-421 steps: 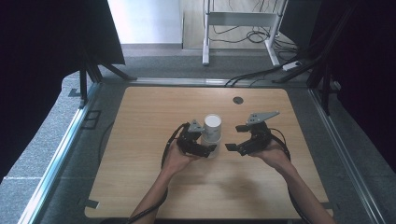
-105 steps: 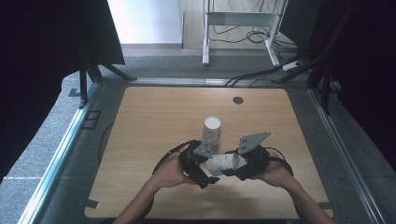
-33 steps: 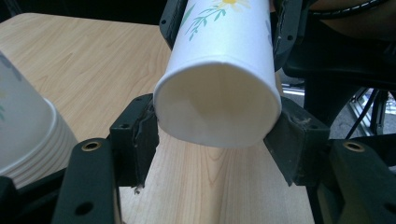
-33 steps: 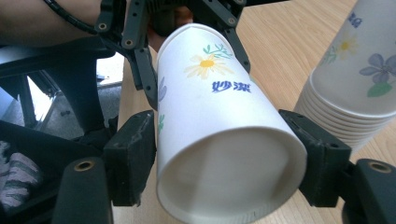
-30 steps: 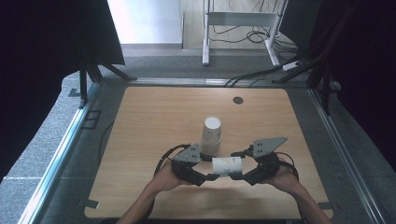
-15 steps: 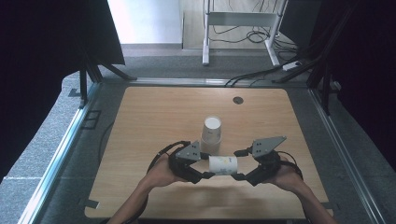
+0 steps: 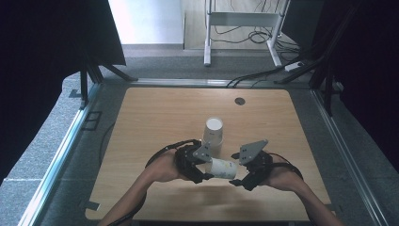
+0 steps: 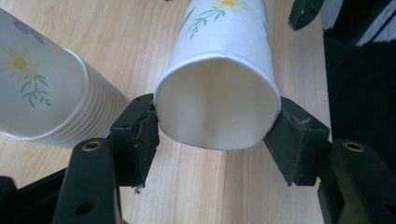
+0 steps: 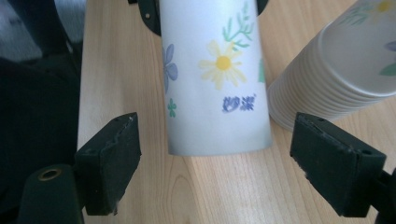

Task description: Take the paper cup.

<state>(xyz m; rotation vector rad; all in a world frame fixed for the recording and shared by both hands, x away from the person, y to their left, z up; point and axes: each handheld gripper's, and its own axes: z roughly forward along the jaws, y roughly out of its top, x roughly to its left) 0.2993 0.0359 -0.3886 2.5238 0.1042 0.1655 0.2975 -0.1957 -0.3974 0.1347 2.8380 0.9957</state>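
A white paper cup (image 7: 222, 168) printed with flowers lies level just above the table, between my two grippers. My left gripper (image 7: 203, 169) is shut on one end of it; in the left gripper view both pads press the cup (image 8: 219, 107) and squeeze its end slightly oval. My right gripper (image 7: 235, 176) faces the other end. Its jaws have just been opening and now stand wide on either side of the cup (image 9: 215, 84), touching nothing. An upside-down stack of the same cups (image 7: 213, 134) stands just behind.
The wooden table (image 7: 155, 117) has a small dark round spot (image 7: 240, 100) near its far edge. The cup stack (image 8: 42, 98) (image 9: 345, 60) is close beside both grippers. A metal frame and dark screens ring the table.
The right gripper's jaws have spread away from the cup. The left gripper has lifted slightly with the cup still in it.
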